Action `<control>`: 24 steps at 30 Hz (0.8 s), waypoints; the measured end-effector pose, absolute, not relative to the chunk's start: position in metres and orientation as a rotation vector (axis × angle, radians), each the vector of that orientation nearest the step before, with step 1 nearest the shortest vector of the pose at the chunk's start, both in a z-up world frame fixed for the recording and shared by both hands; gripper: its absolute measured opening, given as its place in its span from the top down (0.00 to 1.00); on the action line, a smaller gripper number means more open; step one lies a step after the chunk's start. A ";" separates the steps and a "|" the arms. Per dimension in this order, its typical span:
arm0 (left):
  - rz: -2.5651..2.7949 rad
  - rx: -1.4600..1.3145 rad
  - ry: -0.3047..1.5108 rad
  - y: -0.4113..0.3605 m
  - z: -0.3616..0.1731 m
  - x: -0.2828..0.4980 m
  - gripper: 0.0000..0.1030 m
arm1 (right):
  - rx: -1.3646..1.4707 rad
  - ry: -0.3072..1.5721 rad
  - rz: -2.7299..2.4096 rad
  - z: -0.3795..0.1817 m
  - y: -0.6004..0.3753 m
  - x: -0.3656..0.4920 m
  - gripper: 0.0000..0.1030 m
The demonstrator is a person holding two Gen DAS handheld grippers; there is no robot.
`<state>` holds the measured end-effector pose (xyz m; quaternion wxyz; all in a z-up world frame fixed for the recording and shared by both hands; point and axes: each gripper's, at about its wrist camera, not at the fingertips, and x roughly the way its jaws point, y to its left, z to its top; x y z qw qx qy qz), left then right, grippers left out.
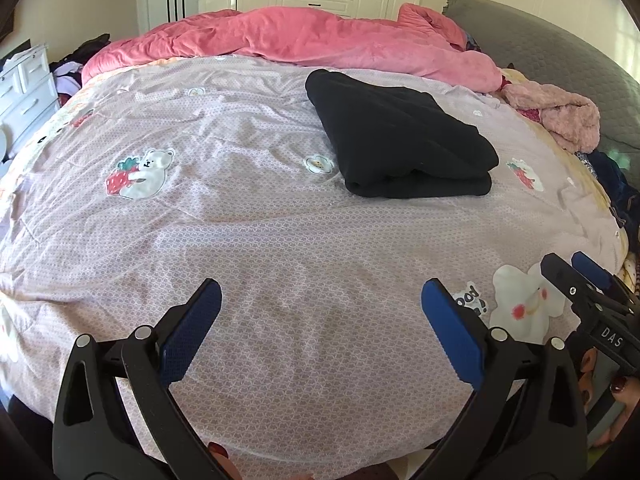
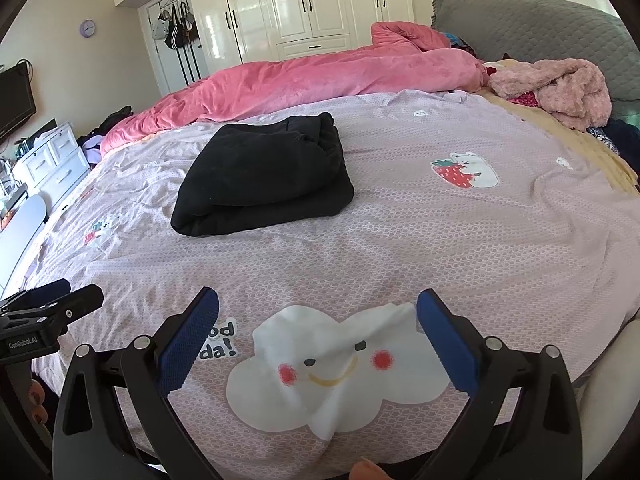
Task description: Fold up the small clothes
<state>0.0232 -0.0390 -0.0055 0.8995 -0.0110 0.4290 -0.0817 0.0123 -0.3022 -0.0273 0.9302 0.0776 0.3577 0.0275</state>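
Note:
A black garment [image 1: 404,140] [image 2: 266,178] lies folded into a thick rectangle on the lilac printed bedspread [image 1: 248,216] [image 2: 440,240], toward the middle of the bed. My left gripper [image 1: 320,332] hovers open near the bed's front edge, well short of the garment, with nothing between its blue pads. My right gripper [image 2: 318,340] is open too, above a white cloud print, also empty. In the left wrist view the right gripper [image 1: 576,272] pokes in at the right edge. The left gripper [image 2: 60,296] appears at the left edge of the right wrist view.
A crumpled pink duvet [image 1: 304,40] [image 2: 320,76] runs along the far side of the bed. A fuzzy pink garment [image 1: 560,116] [image 2: 560,88] and dark clothes lie by the grey headboard [image 1: 560,52]. White drawers [image 2: 52,168] stand left; wardrobes [image 2: 304,4] behind.

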 end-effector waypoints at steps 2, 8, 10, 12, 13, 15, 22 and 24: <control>-0.170 -0.023 0.888 -0.039 -0.006 0.023 0.09 | 0.157 0.733 0.055 -0.027 -0.303 0.012 0.04; -0.172 -0.027 0.894 -0.039 -0.006 0.022 0.09 | 0.152 0.727 0.048 -0.027 -0.303 0.011 0.04; -0.169 -0.032 0.894 -0.038 -0.005 0.023 0.09 | 0.151 0.726 0.045 -0.027 -0.303 0.010 0.04; -0.163 -0.036 0.891 -0.036 -0.005 0.022 0.09 | 0.150 0.727 0.044 -0.028 -0.303 0.010 0.04; -0.162 -0.039 0.890 -0.035 -0.005 0.022 0.09 | 0.149 0.727 0.042 -0.028 -0.303 0.010 0.04; -0.161 -0.046 0.891 -0.034 -0.005 0.022 0.09 | 0.148 0.728 0.038 -0.028 -0.303 0.009 0.04; -0.166 -0.047 0.887 -0.033 -0.004 0.022 0.09 | 0.137 0.730 0.032 -0.029 -0.302 0.010 0.04; -0.167 -0.045 0.890 -0.034 -0.004 0.022 0.09 | 0.135 0.730 0.029 -0.029 -0.302 0.010 0.04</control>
